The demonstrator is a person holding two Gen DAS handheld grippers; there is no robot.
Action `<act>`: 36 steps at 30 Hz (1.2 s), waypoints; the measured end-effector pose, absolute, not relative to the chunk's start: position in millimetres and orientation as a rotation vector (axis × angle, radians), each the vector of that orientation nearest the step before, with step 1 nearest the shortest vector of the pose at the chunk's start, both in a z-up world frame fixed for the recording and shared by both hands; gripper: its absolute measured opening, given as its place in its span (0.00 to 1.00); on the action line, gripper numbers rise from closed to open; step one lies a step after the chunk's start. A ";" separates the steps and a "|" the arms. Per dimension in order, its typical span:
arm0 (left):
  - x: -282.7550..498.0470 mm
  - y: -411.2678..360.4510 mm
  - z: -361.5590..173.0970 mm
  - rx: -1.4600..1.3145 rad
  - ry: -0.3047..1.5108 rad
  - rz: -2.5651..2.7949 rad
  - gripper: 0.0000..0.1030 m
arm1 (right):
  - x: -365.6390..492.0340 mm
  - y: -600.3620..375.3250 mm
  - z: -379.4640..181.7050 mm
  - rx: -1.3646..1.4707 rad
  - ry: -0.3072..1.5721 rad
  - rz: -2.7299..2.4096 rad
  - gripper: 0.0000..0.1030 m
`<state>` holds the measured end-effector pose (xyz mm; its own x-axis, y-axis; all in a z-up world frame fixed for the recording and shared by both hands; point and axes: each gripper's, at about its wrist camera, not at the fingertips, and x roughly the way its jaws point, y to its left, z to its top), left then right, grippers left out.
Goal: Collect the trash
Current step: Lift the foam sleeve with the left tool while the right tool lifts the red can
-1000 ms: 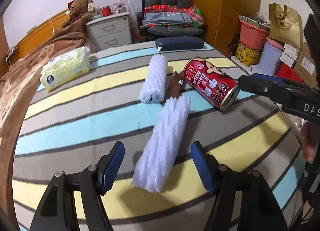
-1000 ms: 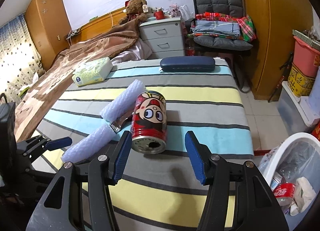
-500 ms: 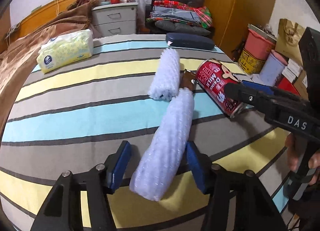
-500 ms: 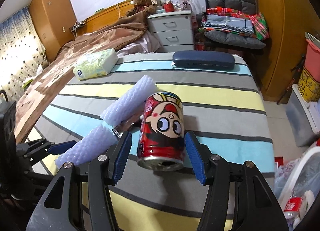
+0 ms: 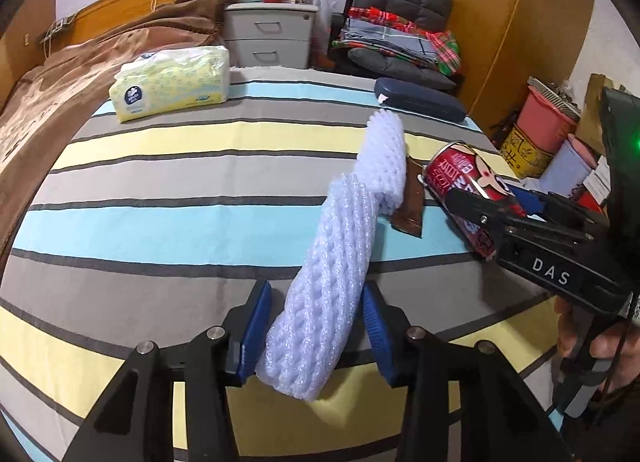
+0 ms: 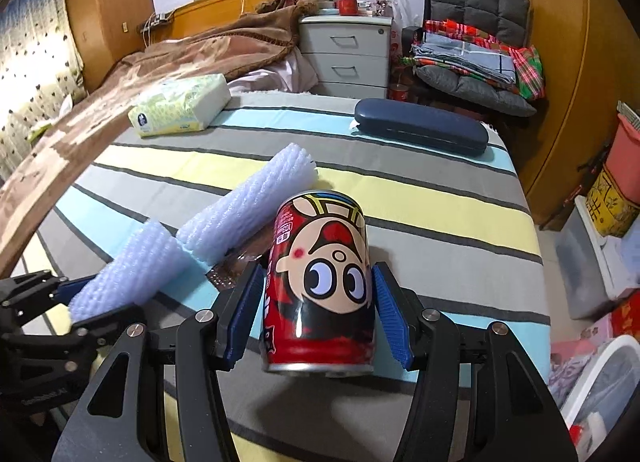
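On the striped bedcover (image 5: 160,222) lie two white foam net sleeves, a brown wrapper (image 5: 412,202) and a red cartoon can (image 6: 320,262). My left gripper (image 5: 316,294) is closing on the near foam sleeve (image 5: 332,262), and both blue pads touch its sides at the near end. The far foam sleeve (image 5: 384,158) rests against the wrapper. My right gripper (image 6: 318,274) straddles the can with its pads close beside the can walls and a thin gap showing on the left. In the left wrist view the right gripper (image 5: 496,198) reaches over the can (image 5: 456,174).
A yellow tissue pack (image 5: 172,82) and a dark blue case (image 5: 420,100) lie toward the far end of the bed, with a brown blanket (image 5: 80,74) along the left. A white bin (image 6: 600,374) holding trash stands on the floor past the bed's right edge.
The left jaws narrowed from wide apart onto the near foam sleeve. The right gripper moved forward until the can sat between its pads, its opening unchanged.
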<state>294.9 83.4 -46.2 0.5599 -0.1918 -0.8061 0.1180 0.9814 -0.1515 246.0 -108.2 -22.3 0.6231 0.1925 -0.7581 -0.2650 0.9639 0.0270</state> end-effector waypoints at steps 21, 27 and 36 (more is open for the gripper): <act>293.7 85.5 -41.6 -0.152 0.925 -0.158 0.27 | 234.9 -114.5 -26.9 -0.024 0.890 0.231 0.53; 284.0 81.1 -35.2 -0.148 0.908 -0.175 0.27 | 228.0 -114.5 -25.8 -0.004 0.888 0.230 0.53; 266.0 70.5 -23.5 -0.132 0.892 -0.193 0.27 | 213.3 -118.3 -19.4 0.025 0.863 0.223 0.53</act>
